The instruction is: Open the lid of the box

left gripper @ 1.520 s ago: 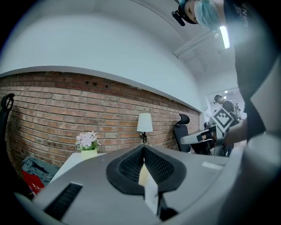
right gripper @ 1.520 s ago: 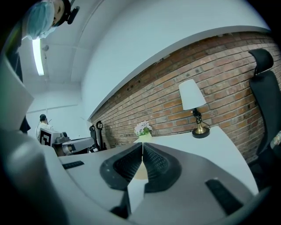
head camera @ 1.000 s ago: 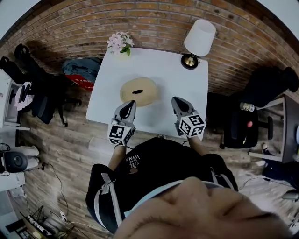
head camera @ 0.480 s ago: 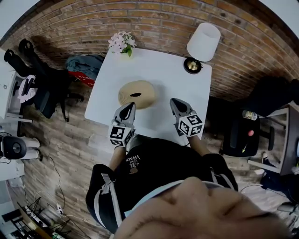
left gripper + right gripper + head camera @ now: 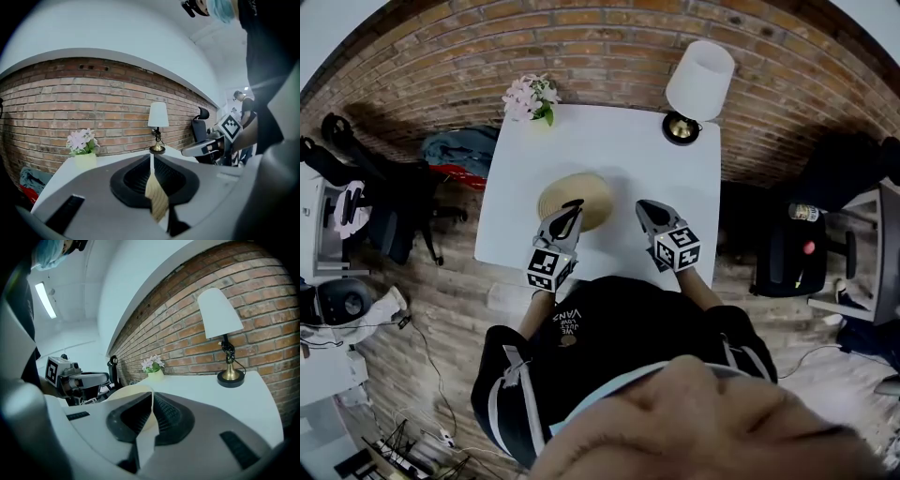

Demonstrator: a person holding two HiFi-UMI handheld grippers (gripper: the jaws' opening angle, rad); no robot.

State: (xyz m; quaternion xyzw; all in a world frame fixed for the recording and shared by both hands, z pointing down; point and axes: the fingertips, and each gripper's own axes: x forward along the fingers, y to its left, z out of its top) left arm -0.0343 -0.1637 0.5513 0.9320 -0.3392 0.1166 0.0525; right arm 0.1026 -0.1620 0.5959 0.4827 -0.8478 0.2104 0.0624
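A round tan box (image 5: 576,199) with a dark slot in its lid sits in the middle of the white table (image 5: 609,141). My left gripper (image 5: 572,208) is shut and empty, and its tip overlaps the box's near edge. My right gripper (image 5: 644,208) hangs shut and empty just right of the box, apart from it. In the left gripper view the jaws (image 5: 151,161) are closed and a strip of the box (image 5: 157,199) shows below them. In the right gripper view the shut jaws (image 5: 152,399) have the box's lid (image 5: 126,392) just beyond them to the left.
A white-shaded lamp (image 5: 698,84) on a brass foot stands at the table's far right corner. A pot of pink flowers (image 5: 530,97) stands at the far left corner. Behind the table is a brick wall. Office chairs (image 5: 375,202) and a desk (image 5: 862,253) flank it.
Both grippers have moved forward toward the box. The left tip now overlaps the box's near edge, and the right tip is closer to its right side.
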